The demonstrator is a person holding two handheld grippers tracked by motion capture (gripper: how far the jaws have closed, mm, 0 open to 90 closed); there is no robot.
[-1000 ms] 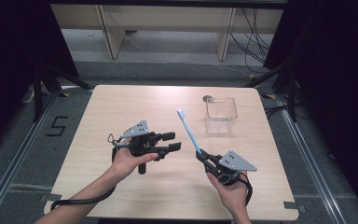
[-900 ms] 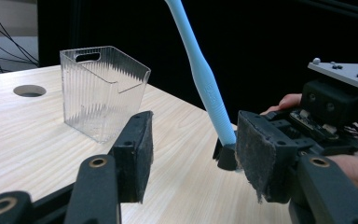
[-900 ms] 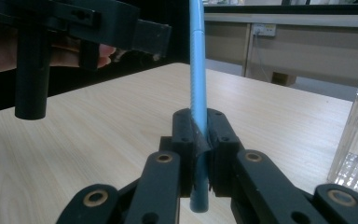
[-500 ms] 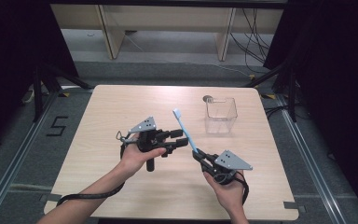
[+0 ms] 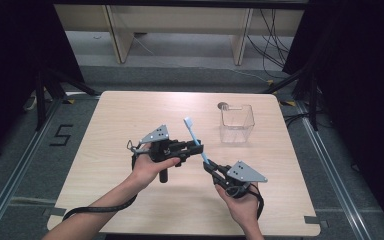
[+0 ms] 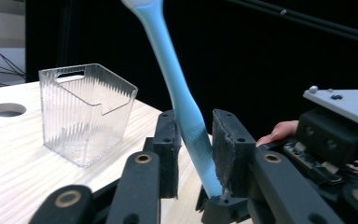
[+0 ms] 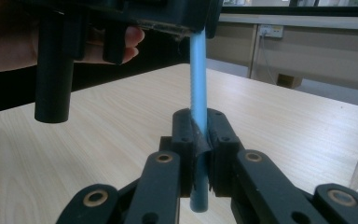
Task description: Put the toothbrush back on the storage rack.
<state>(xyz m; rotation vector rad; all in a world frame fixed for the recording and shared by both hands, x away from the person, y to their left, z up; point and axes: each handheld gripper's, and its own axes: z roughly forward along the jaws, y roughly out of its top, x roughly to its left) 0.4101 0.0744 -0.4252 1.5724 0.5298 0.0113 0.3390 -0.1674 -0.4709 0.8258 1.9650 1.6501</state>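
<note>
The toothbrush (image 5: pixel 194 138) is held off the counter (image 5: pixel 110 115) between both tongs, its long axis slanting from the handle end low at the right tongs (image 5: pixel 211 166) up and away to the bristle head. The right tongs are clamped tight on the handle end. The left tongs (image 5: pixel 196 148) straddle the mid-handle; their jaws have just been closing, with the handle against one pad (image 6: pixel 168 149) and a narrow gap at the other, so not yet gripping. The tub (image 5: pixel 237 123) stands beyond, nearer the right hand. Count: one toothbrush, one tub, two tongs
</note>
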